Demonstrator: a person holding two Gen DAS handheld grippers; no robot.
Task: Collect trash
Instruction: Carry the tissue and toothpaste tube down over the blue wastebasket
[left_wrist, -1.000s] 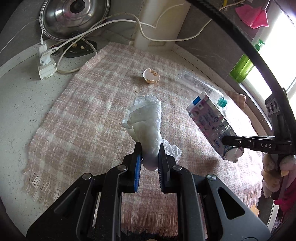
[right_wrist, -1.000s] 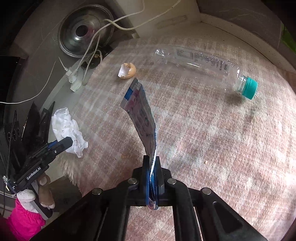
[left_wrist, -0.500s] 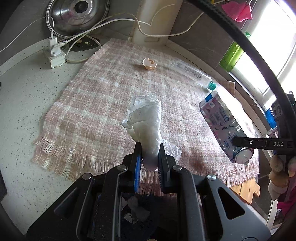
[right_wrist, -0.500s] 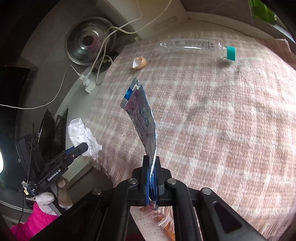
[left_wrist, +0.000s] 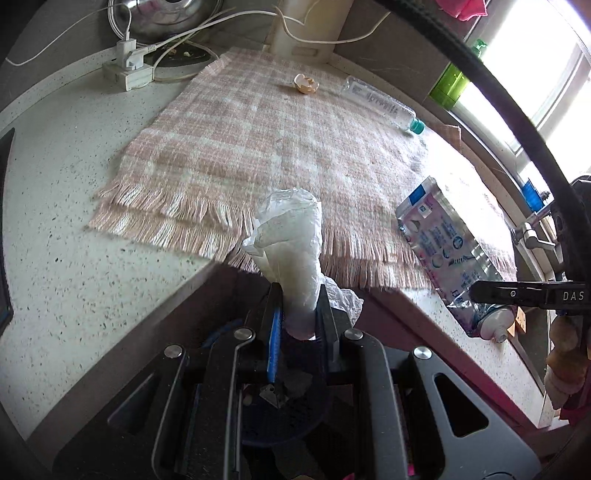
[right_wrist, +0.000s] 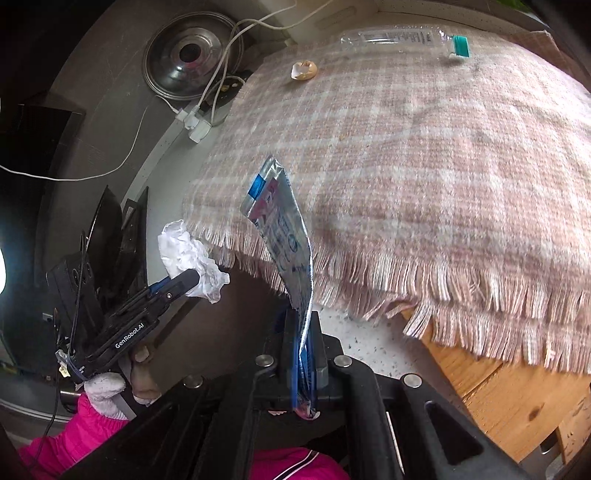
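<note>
My left gripper (left_wrist: 298, 295) is shut on a crumpled white tissue (left_wrist: 291, 240), held out past the counter's front edge. Under it shows a dark mesh bin (left_wrist: 280, 417). In the right wrist view that left gripper (right_wrist: 188, 277) and the tissue (right_wrist: 188, 254) are at the left. My right gripper (right_wrist: 303, 321) is shut on a flattened toothpaste tube (right_wrist: 284, 236), hanging near the fringe of the pink checked cloth (right_wrist: 424, 166). The tube (left_wrist: 439, 243) also shows at the right of the left wrist view. An eggshell (left_wrist: 306, 83) and a clear plastic bottle (left_wrist: 380, 103) lie at the cloth's far side.
A white power strip (left_wrist: 127, 70) with cables and a metal lid (left_wrist: 166, 14) sit at the back left of the speckled counter (left_wrist: 74, 240). A green bottle (left_wrist: 450, 81) stands by the window. Wooden furniture (right_wrist: 517, 398) lies below the counter edge. A gloved hand (right_wrist: 105, 391) in a pink sleeve holds the left gripper.
Both grippers have drawn back from above the cloth to beyond its fringed front edge, over the counter's rim. Each keeps its grip; the bin has come into view under the left one.
</note>
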